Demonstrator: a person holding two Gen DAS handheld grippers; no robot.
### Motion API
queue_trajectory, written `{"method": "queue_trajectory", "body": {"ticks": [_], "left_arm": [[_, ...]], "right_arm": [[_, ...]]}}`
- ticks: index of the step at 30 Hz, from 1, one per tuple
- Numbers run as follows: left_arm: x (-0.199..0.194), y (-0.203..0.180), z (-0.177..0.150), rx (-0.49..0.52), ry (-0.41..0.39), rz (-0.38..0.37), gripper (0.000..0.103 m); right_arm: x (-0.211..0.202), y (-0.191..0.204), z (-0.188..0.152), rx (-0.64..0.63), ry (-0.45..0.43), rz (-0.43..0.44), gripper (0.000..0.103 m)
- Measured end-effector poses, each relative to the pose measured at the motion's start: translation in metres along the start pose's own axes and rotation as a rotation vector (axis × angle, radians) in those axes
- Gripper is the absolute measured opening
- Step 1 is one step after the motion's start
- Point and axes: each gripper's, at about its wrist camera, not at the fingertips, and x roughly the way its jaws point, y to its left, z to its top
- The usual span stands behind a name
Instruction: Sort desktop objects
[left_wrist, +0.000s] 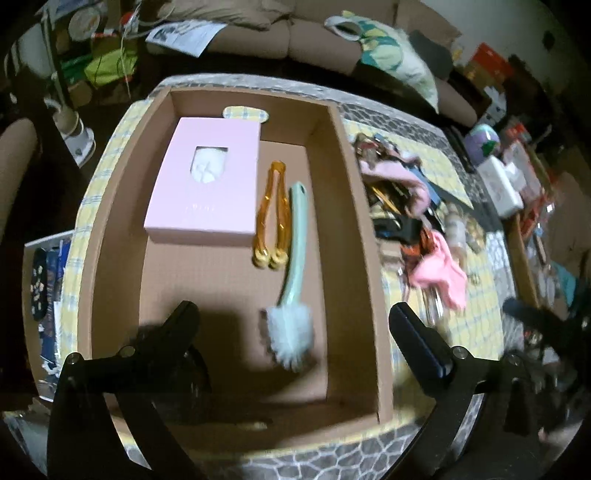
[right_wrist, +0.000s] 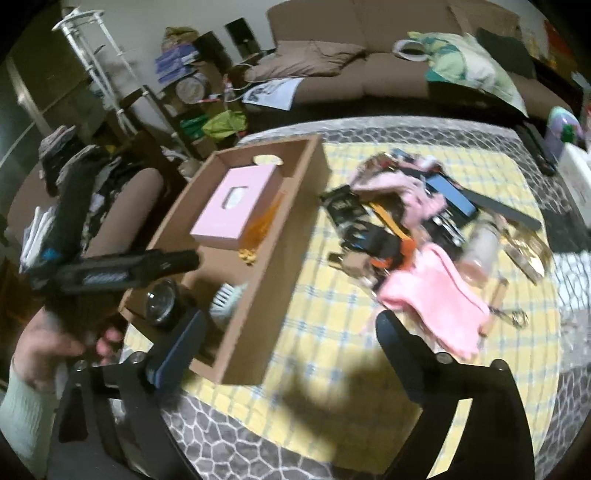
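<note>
- my left gripper (left_wrist: 291, 332) has its jaws wide apart with nothing between them; it hangs over the near end of the cardboard box (left_wrist: 354, 177) and points steeply down into it.
- the bottle brush (left_wrist: 295, 258) lies on the box floor right below that gap, its white bristle head nearest the jaws and its pale green handle running away from me.
- left of the handle, just beside it, lie the amber tongs (left_wrist: 271, 214), and left of those the pink box (left_wrist: 205, 181) with its small window, flat on the box floor toward the far wall.
- a small yellow checked thing (left_wrist: 245, 112) leans at the far wall, behind the pink box; i cannot tell what it is.
- the box walls stand all round these things; the right wall is between the left gripper and the pile on the table.
- my right gripper (right_wrist: 291, 343) is also spread wide and holds nothing; it hovers over the yellow checked cloth (right_wrist: 314, 295), just to the right of the cardboard box.
- from this view the left gripper and a hand (right_wrist: 48, 343) gripping it show at the left edge, above the box's near end.
- right of the box lies the unsorted pile (right_wrist: 406, 229): a pink cloth (right_wrist: 436, 299) nearest the right finger, black and orange bits behind it, a dark blue flat case (right_wrist: 450, 195), and a pale bottle (right_wrist: 484, 243) on its side.
- the pile is too blurred for me to tell more.
- a brown sofa (right_wrist: 369, 77) runs behind the table.
</note>
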Motion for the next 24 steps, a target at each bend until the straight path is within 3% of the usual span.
{"method": "queue_trajectory", "body": {"ticks": [5, 13, 24], "left_arm": [[-0.015, -0.032, -0.036, 0.071, -0.031, 0.017, 0.103], [-0.027, -0.077, -0.083, 0.104, -0.03, -0.026, 0.103], [0.006, -0.14, -0.09, 0.143, -0.002, -0.049, 0.103]], "right_arm": [[-0.011, -0.015, -0.026, 0.054, -0.008, -0.053, 0.103], [-0.034, -0.038, -0.069, 0.131, -0.015, -0.084, 0.103], [-0.07, -0.121, -0.091, 0.229, -0.051, -0.158, 0.103]]}}
